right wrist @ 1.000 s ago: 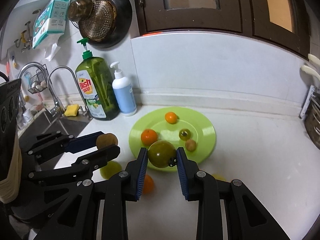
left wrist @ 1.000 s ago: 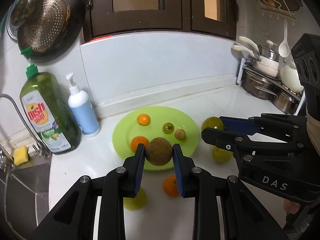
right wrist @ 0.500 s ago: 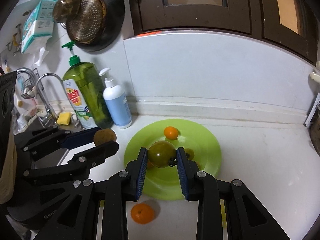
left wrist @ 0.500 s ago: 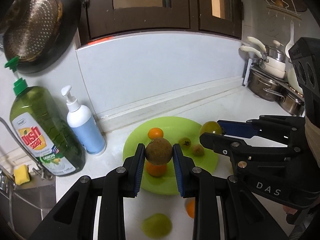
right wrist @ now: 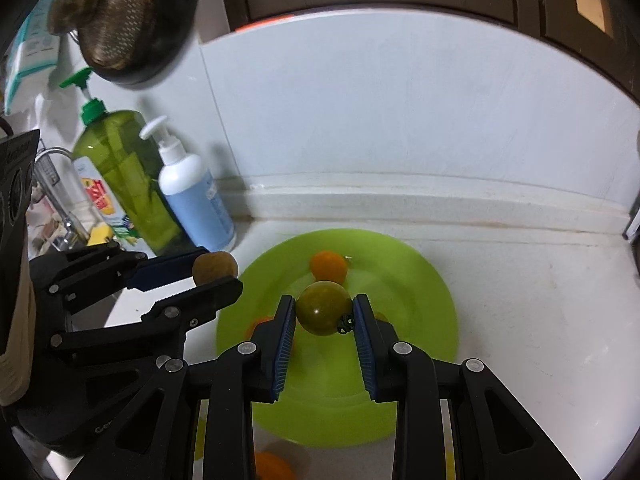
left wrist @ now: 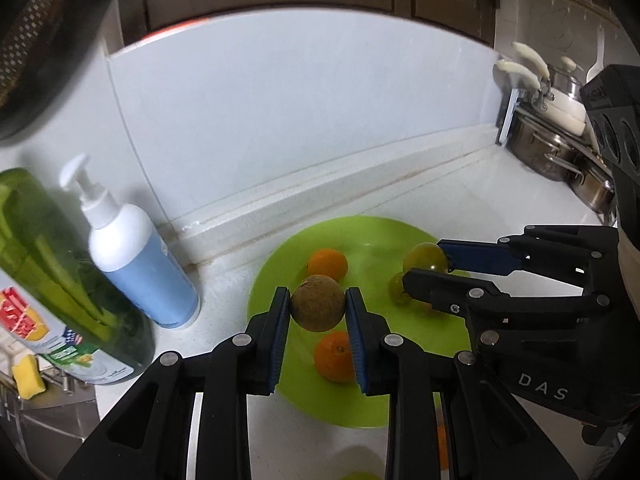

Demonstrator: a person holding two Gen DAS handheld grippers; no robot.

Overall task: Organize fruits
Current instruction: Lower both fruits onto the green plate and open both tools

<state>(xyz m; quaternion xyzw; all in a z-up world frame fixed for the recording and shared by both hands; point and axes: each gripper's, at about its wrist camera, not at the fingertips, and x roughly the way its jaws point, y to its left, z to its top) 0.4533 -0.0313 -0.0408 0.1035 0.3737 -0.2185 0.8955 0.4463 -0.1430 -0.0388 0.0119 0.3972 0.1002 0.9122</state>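
My left gripper (left wrist: 318, 309) is shut on a round brown fruit (left wrist: 317, 303) and holds it above the near left part of the lime-green plate (left wrist: 372, 236). My right gripper (right wrist: 324, 316) is shut on a dark green tomato (right wrist: 323, 307) above the plate (right wrist: 424, 280). The right gripper also shows in the left wrist view (left wrist: 426, 270), the left gripper in the right wrist view (right wrist: 216, 274). On the plate lie two oranges (left wrist: 327, 263) (left wrist: 334, 356) and a small green fruit (left wrist: 398, 288). An orange (right wrist: 272, 466) lies on the counter in front of the plate.
A blue-and-white pump bottle (left wrist: 136, 256) and a green dish soap bottle (left wrist: 52, 292) stand left of the plate. A sink with a yellow sponge (left wrist: 27, 376) is at far left. Steel pots (left wrist: 552, 148) stand at the right. A strainer (right wrist: 116, 16) hangs above.
Both grippers have moved forward and lower toward the plate, each still holding its fruit. The plate and bottles look larger and closer.
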